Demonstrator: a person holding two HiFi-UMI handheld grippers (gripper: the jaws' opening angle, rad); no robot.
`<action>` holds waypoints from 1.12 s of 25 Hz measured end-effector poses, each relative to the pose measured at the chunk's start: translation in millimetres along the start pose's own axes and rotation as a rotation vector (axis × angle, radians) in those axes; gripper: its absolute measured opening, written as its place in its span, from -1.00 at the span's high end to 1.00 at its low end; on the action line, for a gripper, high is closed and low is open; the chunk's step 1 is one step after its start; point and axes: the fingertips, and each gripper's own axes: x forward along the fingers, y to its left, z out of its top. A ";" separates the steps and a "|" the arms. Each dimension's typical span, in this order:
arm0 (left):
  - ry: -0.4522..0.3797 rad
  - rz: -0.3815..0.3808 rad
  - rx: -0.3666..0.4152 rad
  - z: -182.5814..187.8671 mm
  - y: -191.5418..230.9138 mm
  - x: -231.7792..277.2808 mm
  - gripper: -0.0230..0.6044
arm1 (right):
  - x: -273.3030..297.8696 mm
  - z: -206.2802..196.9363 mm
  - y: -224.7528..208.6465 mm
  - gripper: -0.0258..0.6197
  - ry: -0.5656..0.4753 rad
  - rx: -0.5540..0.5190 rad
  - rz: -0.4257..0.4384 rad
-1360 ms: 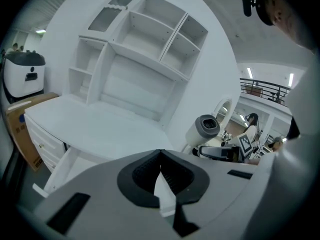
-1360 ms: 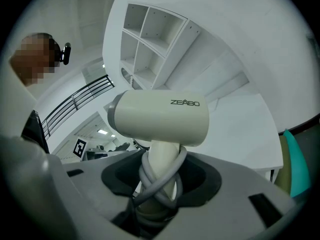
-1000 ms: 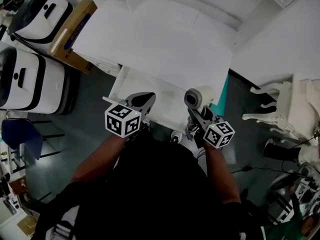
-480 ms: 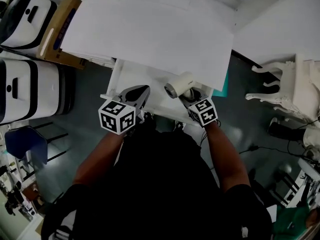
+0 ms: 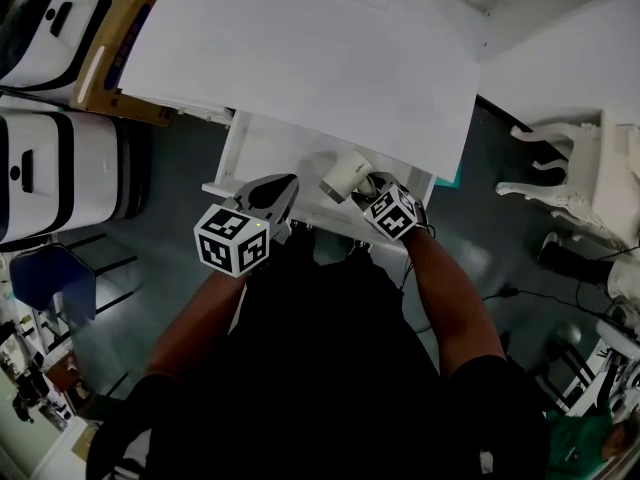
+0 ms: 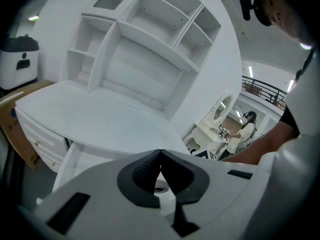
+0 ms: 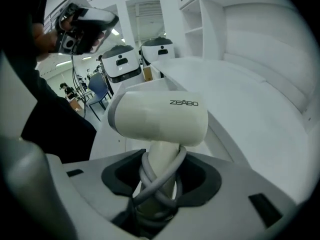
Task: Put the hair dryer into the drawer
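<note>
At centre of the head view, the right tool (image 5: pixel 368 184) pinches the hair dryer (image 5: pixel 345 174) by its cord-wrapped handle, over the open drawer (image 5: pixel 262 153) beneath the white desk (image 5: pixel 300 58). Just left of it, at the drawer's front edge, the left tool (image 5: pixel 275 190) has its jaws pressed together on nothing.

Tongs (image 7: pixel 160 184) clamp the cream, cord-wrapped hair dryer (image 7: pixel 157 119).

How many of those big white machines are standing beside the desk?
2. Both stand left of the desk: the first machine in the head view's top left corner, the second machine below it. Others may be out of view.
</note>
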 end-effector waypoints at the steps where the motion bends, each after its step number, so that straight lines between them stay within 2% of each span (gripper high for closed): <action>1: 0.000 0.002 -0.002 -0.7 1.0 0.2 0.91 | 5.7 -6.4 -1.1 0.27 0.025 0.001 -0.002; 4: -0.002 0.006 -0.007 -2.1 3.5 -0.1 0.91 | 19.9 -25.3 -6.2 0.27 0.094 0.036 -0.024; 10: 0.005 0.021 -0.005 -3.1 8.7 -3.4 0.91 | 39.1 -36.5 -20.1 0.27 0.141 0.120 -0.053; 28: 0.045 0.040 -0.013 -12.2 11.1 2.7 0.91 | 65.6 -58.1 -44.8 0.27 0.214 0.142 -0.109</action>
